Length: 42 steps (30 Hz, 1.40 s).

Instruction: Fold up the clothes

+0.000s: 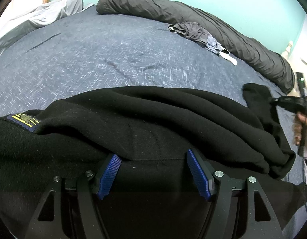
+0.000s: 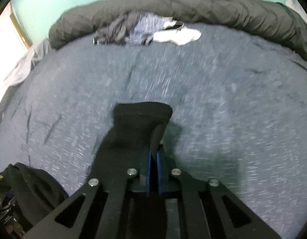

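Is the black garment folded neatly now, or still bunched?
Bunched: the black garment lies in loose ridges, one end pinched in the right gripper.

A black fleece garment (image 1: 143, 123) lay bunched in thick folds along the near edge of the blue-flecked bed (image 1: 93, 59), a small navy patch with yellow stitching (image 1: 24, 120) showing at its left end. One black end of it (image 2: 141, 117) stood lifted off the bed toward the right side. A loose heap of grey and blue clothes (image 2: 133, 29) with a white sock (image 2: 179, 35) lay at the far edge.
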Each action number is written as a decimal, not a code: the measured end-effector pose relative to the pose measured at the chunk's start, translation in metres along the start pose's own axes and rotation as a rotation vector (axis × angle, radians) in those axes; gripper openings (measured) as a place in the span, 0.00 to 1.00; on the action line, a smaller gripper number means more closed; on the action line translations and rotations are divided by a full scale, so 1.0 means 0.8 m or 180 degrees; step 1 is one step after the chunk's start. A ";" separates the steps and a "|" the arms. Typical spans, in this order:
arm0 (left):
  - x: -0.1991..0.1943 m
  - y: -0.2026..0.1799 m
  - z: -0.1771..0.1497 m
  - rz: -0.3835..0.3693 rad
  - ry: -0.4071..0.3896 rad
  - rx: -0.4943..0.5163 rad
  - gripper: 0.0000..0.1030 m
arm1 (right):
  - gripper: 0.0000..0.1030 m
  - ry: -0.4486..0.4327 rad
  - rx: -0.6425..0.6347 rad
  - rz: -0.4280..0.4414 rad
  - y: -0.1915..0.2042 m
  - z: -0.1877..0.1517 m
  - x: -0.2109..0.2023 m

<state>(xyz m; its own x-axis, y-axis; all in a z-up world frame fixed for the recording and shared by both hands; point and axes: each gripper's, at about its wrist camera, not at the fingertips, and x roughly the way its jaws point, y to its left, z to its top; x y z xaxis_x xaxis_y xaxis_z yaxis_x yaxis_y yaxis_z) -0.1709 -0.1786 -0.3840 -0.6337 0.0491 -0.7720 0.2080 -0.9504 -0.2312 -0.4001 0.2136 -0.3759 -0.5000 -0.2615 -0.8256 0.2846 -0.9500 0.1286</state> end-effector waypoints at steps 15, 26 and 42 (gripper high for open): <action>0.002 -0.008 -0.005 0.0022 0.0018 -0.0004 0.70 | 0.04 -0.0593 0.0547 -0.0605 -0.166 -0.043 -0.178; 0.004 -0.012 -0.006 0.0047 0.0035 0.0041 0.70 | 0.04 -0.0763 0.0975 -0.0817 -0.253 -0.093 -0.203; 0.000 -0.014 -0.008 0.0039 0.0056 0.0071 0.70 | 0.04 -0.0005 0.1265 -0.0737 -0.293 -0.214 -0.124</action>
<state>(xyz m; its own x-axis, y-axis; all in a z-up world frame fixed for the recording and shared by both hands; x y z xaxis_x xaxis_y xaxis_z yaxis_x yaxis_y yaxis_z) -0.1688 -0.1661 -0.3851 -0.6181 0.0426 -0.7849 0.1988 -0.9576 -0.2085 -0.2770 0.4915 -0.4185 -0.5148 -0.0347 -0.8566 -0.1703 -0.9751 0.1418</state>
